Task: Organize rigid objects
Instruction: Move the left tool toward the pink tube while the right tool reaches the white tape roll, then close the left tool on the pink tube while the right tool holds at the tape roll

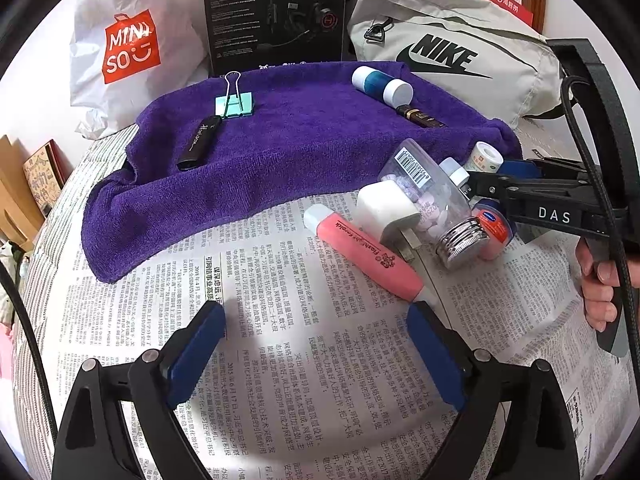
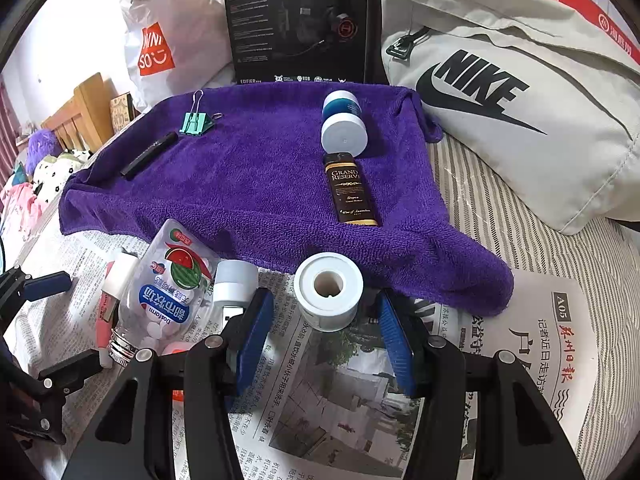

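A purple towel (image 2: 248, 192) carries a teal binder clip (image 2: 195, 123), a black USB stick (image 2: 149, 155), a blue-and-white bottle (image 2: 343, 122) and a small brown bottle (image 2: 352, 190). On the newspaper (image 1: 280, 360) in front lie a pink highlighter (image 1: 362, 258), a white charger plug (image 1: 386, 210), a clear candy bottle (image 1: 432, 196), a pink tin (image 1: 494, 232) and a white tape roll (image 2: 328, 292). My right gripper (image 2: 322, 306) is open, its blue pads either side of the tape roll without touching it. My left gripper (image 1: 316, 316) is open over bare newspaper, just short of the highlighter.
Behind the towel stand a black headset box (image 1: 276, 12), a white Miniso bag (image 1: 132, 48) and a grey Nike bag (image 2: 500, 92). A small white bottle (image 2: 234, 282) lies beside the candy bottle. A hand (image 1: 600, 292) holds the right gripper's handle. Striped bedding (image 2: 480, 208) lies under everything.
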Motion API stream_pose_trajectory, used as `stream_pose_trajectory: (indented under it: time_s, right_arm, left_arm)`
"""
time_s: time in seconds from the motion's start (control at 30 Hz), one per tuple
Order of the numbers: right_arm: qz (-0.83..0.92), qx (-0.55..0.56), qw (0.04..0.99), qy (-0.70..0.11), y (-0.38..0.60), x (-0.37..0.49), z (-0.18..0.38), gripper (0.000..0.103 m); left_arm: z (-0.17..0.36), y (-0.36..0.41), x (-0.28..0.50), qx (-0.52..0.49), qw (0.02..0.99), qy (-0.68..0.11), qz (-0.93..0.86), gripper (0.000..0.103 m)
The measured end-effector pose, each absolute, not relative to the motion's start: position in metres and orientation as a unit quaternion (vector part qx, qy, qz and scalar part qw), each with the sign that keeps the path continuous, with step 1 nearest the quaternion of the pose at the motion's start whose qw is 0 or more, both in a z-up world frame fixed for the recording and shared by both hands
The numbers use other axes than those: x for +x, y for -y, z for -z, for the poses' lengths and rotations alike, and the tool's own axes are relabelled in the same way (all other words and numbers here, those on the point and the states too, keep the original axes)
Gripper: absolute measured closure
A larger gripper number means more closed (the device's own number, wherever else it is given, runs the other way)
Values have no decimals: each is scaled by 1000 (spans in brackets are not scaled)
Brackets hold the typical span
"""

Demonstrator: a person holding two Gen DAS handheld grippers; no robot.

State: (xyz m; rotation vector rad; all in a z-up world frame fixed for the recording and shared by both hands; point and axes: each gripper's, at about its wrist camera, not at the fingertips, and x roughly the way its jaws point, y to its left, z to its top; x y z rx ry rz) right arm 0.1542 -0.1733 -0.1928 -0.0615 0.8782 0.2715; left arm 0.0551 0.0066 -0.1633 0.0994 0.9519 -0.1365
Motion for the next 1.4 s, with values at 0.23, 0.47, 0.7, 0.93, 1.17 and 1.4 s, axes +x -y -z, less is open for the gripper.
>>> stream_pose_trajectory:
  time_s: [0.23, 0.47, 0.7, 0.93, 1.17, 1.4]
  right_arm:
    - [-152, -22, 892, -426, 174, 156, 193, 37]
    - [-149, -29, 892, -426, 172, 155, 193, 38]
    - [-149, -29, 892, -425, 172, 155, 193, 38]
    - [-150, -29, 892, -426, 173, 155, 193, 38]
    - [-150, -27, 892, -426, 173, 155, 193, 38]
    - [-150, -28, 891, -427, 173, 156, 193, 38]
  left_arm:
    - [163, -7, 55, 52, 885, -458, 61, 8]
    - [163, -7, 56, 52, 886, -458, 60, 8]
    - [160, -7, 53, 48, 889, -451, 61, 22]
    - [151, -15, 62, -28, 878, -472, 71, 31]
    - [154, -8, 75, -62, 868, -490, 59, 32]
    - [158, 12, 80, 15, 872, -488, 31, 29]
